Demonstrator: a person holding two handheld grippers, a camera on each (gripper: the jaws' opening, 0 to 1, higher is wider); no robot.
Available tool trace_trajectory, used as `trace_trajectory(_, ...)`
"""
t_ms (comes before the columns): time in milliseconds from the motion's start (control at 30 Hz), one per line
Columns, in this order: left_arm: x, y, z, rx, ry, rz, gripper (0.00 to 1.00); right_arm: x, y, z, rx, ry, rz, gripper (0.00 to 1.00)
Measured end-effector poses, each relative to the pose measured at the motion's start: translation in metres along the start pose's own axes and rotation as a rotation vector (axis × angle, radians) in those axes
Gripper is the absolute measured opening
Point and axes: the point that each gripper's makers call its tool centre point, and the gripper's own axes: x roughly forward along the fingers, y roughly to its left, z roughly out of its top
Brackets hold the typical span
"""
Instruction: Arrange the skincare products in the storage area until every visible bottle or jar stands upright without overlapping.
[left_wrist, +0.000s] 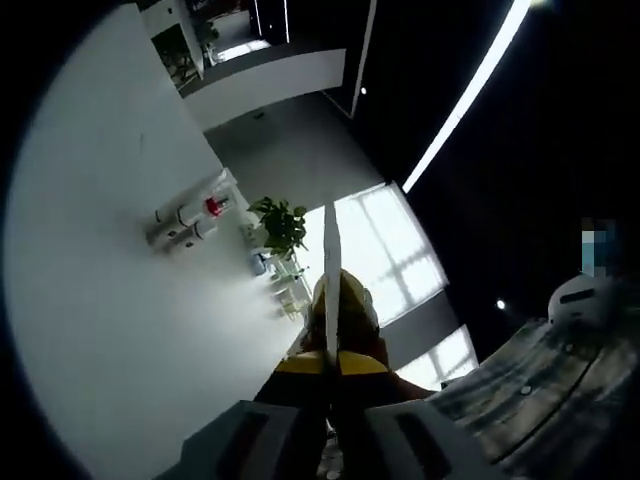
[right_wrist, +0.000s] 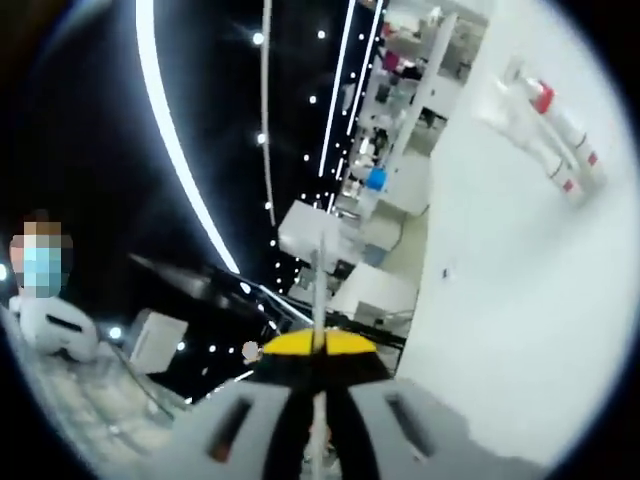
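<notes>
Skincare bottles (left_wrist: 190, 220) far off on the white table (left_wrist: 100, 300), too small to count or read; blurred likewise in the right gripper view (right_wrist: 550, 140).

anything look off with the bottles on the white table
Yes: the white bottles, one red-capped, seem to lie tipped on the white table rather than upright, bunched together. Both tongs are shut, away from them.

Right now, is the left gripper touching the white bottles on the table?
Apart. The left gripper view shows the left gripper, jaws closed, well short of the white red-capped bottles lying on the white table, bare surface between.
</notes>
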Motion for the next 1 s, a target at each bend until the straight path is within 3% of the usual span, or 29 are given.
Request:
trace_trajectory(33, 0.005, -0.008, -0.005, -0.022, 0.031, -0.037, 0.02, -0.005, 0.002, 0.001, -0.020, 0.015, 0.000, 0.00)
trace_trajectory(67, 0.009, -0.011, -0.006, -0.056, 0.041, -0.056, 0.06, -0.008, -0.002, -0.007, -0.006, 0.076, -0.024, 0.00)
trace_trajectory(100, 0.013, -0.010, -0.003, -0.080, 0.031, -0.061, 0.17, -0.011, -0.006, -0.013, -0.026, 0.119, -0.054, 0.00)
trace_trajectory(133, 0.016, -0.013, -0.001, -0.102, 0.031, -0.081, 0.23, -0.010, -0.009, -0.016, -0.040, 0.135, -0.073, 0.00)
trace_trajectory(167, 0.016, -0.019, -0.008, -0.100, 0.095, -0.121, 0.18, -0.011, -0.007, -0.019, -0.029, 0.148, -0.064, 0.00)
trace_trajectory(200, 0.016, -0.019, -0.011, -0.074, 0.122, -0.121, 0.05, -0.010, -0.001, -0.018, 0.000, 0.133, -0.031, 0.00)
trace_trajectory(233, 0.018, -0.009, -0.009, 0.000, 0.118, -0.066, 0.03, -0.011, 0.000, -0.017, 0.021, 0.123, -0.023, 0.00)
trace_trajectory(267, 0.020, -0.007, -0.007, -0.031, 0.123, -0.044, 0.02, -0.012, -0.003, -0.016, 0.005, 0.110, -0.030, 0.00)
trace_trajectory(300, 0.018, -0.009, -0.005, -0.073, 0.129, -0.070, 0.02, -0.012, -0.009, -0.014, 0.011, 0.088, -0.055, 0.00)
trace_trajectory(367, 0.018, 0.003, -0.003, -0.020, 0.119, -0.002, 0.01, -0.012, -0.012, -0.013, 0.013, 0.069, -0.065, 0.01)
trace_trajectory(400, 0.019, 0.002, -0.004, -0.040, 0.124, -0.010, 0.01, -0.011, -0.014, -0.013, 0.007, 0.066, -0.069, 0.03)
trace_trajectory(500, 0.017, 0.008, 0.005, -0.050, 0.072, 0.014, 0.01, -0.010, -0.019, -0.004, -0.125, 0.023, -0.106, 0.21)
trace_trajectory(600, 0.012, 0.016, 0.015, -0.077, 0.030, 0.021, 0.01, -0.013, -0.017, 0.002, -0.170, 0.023, -0.117, 0.25)
trace_trajectory(633, 0.011, 0.019, 0.019, -0.084, 0.022, 0.028, 0.01, -0.016, -0.022, 0.004, -0.224, 0.032, -0.151, 0.27)
trace_trajectory(767, 0.009, 0.027, 0.026, -0.091, 0.013, 0.046, 0.01, -0.027, -0.037, 0.008, -0.337, 0.065, -0.270, 0.39)
trace_trajectory(900, 0.012, 0.039, 0.031, -0.116, 0.005, 0.072, 0.01, -0.034, -0.043, 0.016, -0.459, 0.051, -0.357, 0.54)
trace_trajectory(1000, 0.018, 0.049, 0.034, -0.137, 0.001, 0.093, 0.01, -0.042, -0.046, 0.020, -0.497, 0.038, -0.403, 0.64)
